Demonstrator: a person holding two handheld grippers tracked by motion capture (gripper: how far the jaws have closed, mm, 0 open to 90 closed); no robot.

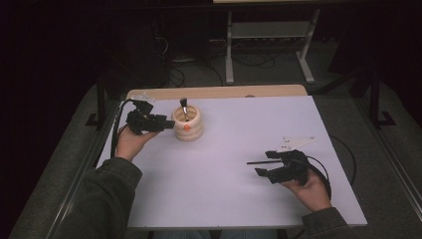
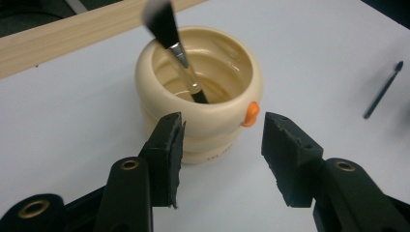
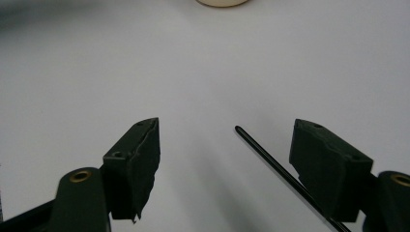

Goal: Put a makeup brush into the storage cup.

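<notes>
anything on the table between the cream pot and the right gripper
Only bare white table lies between the cream pot and the right gripper in the high view.

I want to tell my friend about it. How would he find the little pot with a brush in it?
Look at the white table, toward its far left end, just in front of the left hand-held gripper. There stands a cream pot with bulging rings. It has a small orange knob on its side and a black brush sticking out.
</notes>
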